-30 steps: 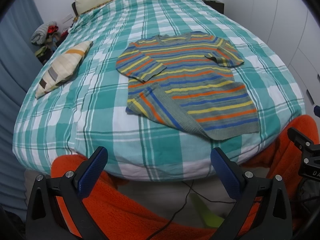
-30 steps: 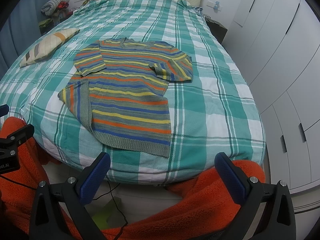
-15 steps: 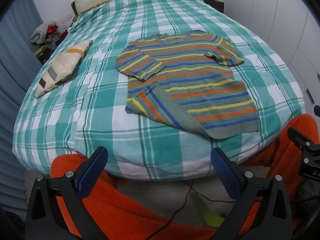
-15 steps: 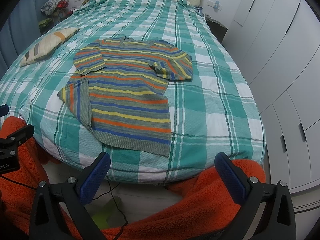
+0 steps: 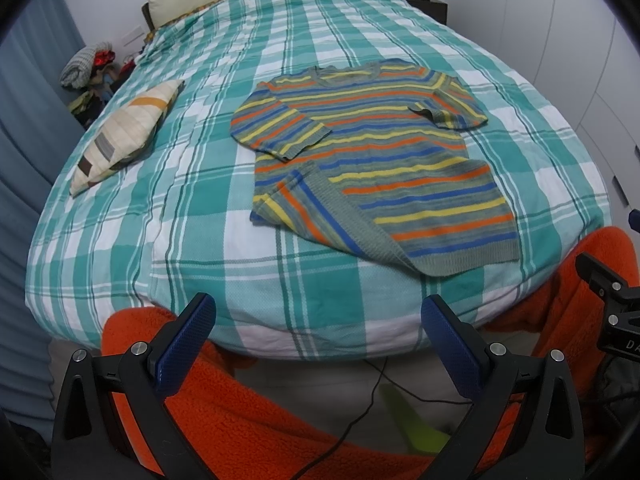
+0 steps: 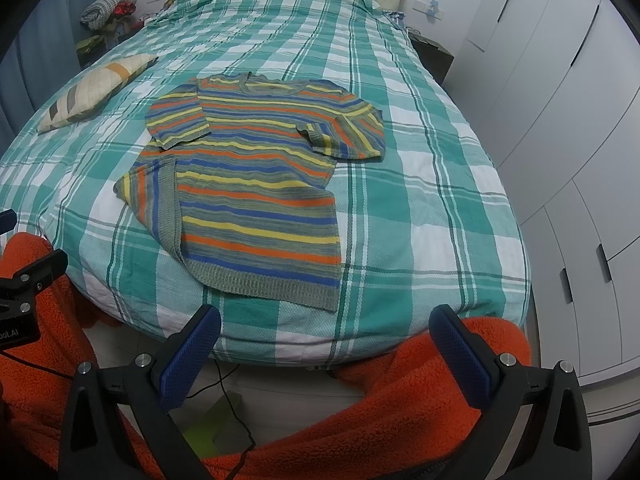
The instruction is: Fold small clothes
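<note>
**Striped sweater lies on the bed, both tools released**

A striped knit sweater [image 5: 376,168] [image 6: 256,184] lies flat on the green-and-white plaid bedspread [image 5: 192,216] [image 6: 420,200], toward the near end of the bed. Both sleeves are folded inward across the chest, and the near-left corner of the hem is turned over onto the body, showing a strip of vertical stripes. The left tool [image 5: 318,330] hangs off the near edge of the bed, its blue pads spread wide and gripping nothing. The right tool [image 6: 324,338] hangs likewise, released and well apart from the sweater. A striped cushion [image 5: 124,136] [image 6: 94,92] rests on the far left of the bedspread. Orange fleece [image 5: 256,432] [image 6: 400,400] fills the space beneath both tools. White wardrobe doors [image 6: 560,100] stand to the right.
</note>
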`<state>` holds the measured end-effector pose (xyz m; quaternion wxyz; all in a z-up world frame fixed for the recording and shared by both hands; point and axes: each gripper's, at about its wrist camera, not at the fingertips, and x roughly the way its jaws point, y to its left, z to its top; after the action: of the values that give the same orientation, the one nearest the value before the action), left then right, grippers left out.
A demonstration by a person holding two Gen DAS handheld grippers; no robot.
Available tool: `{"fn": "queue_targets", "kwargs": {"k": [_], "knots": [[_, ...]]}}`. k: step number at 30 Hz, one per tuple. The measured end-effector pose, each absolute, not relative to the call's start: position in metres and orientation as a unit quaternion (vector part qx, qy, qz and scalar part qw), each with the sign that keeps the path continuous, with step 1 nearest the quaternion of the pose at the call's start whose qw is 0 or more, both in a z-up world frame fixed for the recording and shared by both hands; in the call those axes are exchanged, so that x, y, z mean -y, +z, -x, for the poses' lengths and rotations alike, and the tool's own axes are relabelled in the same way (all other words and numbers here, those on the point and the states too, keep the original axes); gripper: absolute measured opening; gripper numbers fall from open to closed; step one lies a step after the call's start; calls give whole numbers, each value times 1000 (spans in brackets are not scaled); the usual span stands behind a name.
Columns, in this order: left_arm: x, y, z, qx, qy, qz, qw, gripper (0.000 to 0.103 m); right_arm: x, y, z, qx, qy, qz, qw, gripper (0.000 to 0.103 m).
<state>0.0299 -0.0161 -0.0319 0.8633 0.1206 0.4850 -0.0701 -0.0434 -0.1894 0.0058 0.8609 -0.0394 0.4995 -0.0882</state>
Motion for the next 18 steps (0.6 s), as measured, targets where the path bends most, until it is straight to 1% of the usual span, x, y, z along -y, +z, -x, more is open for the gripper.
{"fn": "queue_targets", "kwargs": {"k": [18], "knots": [[10, -38, -24, -489, -62, -126, 861, 102, 184, 1, 49, -500, -82, 41, 861, 103]]}}
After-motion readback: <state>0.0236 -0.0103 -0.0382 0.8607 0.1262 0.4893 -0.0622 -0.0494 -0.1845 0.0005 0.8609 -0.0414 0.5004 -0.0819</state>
